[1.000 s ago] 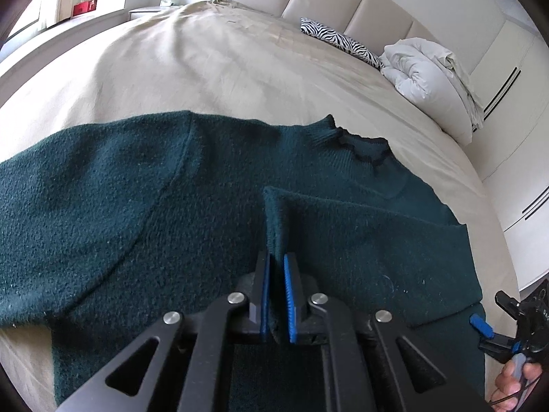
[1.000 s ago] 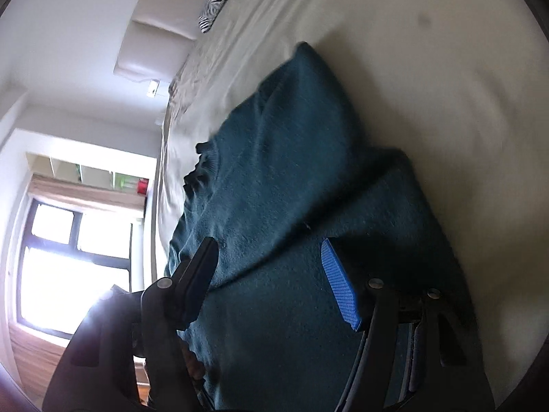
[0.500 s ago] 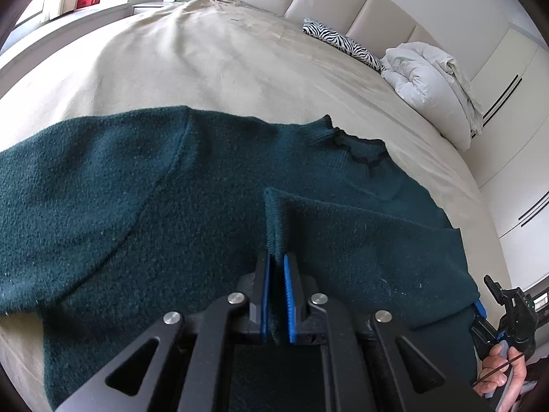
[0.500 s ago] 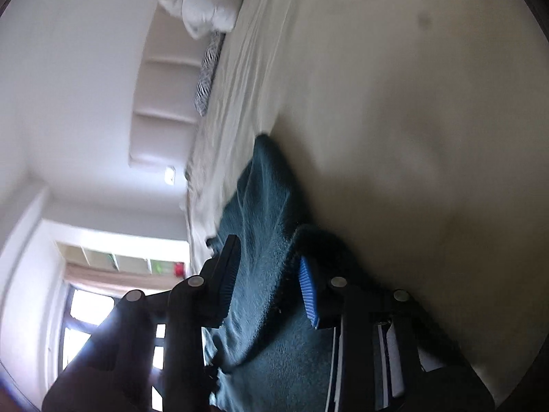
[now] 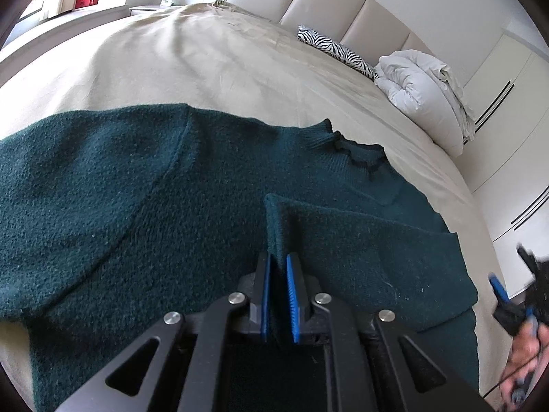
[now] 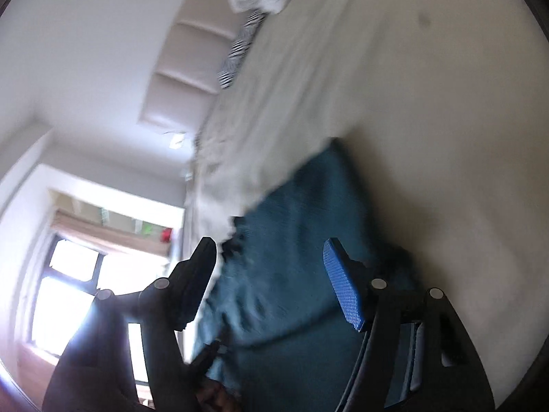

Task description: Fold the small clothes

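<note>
A dark green knit sweater (image 5: pixel 137 199) lies spread on the beige bed (image 5: pixel 206 61), collar toward the headboard. Its right sleeve (image 5: pixel 360 250) is folded across the body. My left gripper (image 5: pixel 278 264) is shut on the cuff end of that sleeve, low over the sweater's middle. My right gripper (image 6: pixel 271 257) is open and empty, tilted sideways just above the sweater's edge (image 6: pixel 291 274); that view is blurred. The right gripper also shows at the right edge of the left wrist view (image 5: pixel 514 295), beside the sweater's lower right side.
A zebra-print pillow (image 5: pixel 336 49) and a rolled white duvet (image 5: pixel 425 92) lie near the padded headboard (image 5: pixel 343 3). White wardrobes (image 5: pixel 507 110) stand to the right. A window (image 6: pixel 68 292) and shelf are on the far side.
My right gripper closed part way, then opened wide again and swung off the sweater's right edge. My left gripper stayed shut on the sleeve, nearly still.
</note>
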A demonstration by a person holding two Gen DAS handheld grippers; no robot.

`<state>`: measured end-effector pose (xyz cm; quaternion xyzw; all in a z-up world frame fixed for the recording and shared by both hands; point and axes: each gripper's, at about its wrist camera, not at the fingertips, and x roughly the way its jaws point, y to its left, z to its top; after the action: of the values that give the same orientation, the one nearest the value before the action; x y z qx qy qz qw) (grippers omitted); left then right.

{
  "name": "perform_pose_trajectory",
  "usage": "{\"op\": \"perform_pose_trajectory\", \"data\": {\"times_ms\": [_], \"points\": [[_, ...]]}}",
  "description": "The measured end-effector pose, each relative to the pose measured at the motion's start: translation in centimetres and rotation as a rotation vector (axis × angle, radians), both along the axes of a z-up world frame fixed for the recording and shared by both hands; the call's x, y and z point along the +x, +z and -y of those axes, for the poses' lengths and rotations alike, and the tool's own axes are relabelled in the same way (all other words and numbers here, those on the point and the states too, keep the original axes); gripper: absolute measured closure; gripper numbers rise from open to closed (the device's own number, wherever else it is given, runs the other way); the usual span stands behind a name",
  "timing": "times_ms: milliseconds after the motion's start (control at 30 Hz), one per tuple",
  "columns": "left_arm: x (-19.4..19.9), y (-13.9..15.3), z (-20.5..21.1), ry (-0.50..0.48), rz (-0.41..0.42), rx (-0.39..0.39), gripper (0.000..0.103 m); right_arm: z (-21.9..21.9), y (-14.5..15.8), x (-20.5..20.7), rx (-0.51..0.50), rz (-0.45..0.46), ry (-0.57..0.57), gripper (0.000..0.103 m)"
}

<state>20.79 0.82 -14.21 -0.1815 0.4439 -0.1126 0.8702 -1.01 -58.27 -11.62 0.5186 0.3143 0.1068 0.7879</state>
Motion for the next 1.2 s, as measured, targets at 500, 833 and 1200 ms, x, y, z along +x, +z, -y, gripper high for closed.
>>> {"op": "perform_pose_trajectory", "data": {"times_ms": [500, 833, 1200], "points": [[-9.2, 5.7, -13.8, 0.253, 0.141, -0.352, 0.036, -1.1, 1.9, -6.9, -0.171, 0.000, -0.107, 0.034], [-22.6, 0.3, -34.0, 0.925, 0.126, -0.599, 0.033, -15.2, 6.7, -8.4, -0.224, 0.081, 0.174, 0.034], [-16.2, -1.0, -38.2, 0.949, 0.082, -0.633, 0.093, -20.7, 6.2, -10.0, -0.281, 0.077, 0.253, 0.034]]}}
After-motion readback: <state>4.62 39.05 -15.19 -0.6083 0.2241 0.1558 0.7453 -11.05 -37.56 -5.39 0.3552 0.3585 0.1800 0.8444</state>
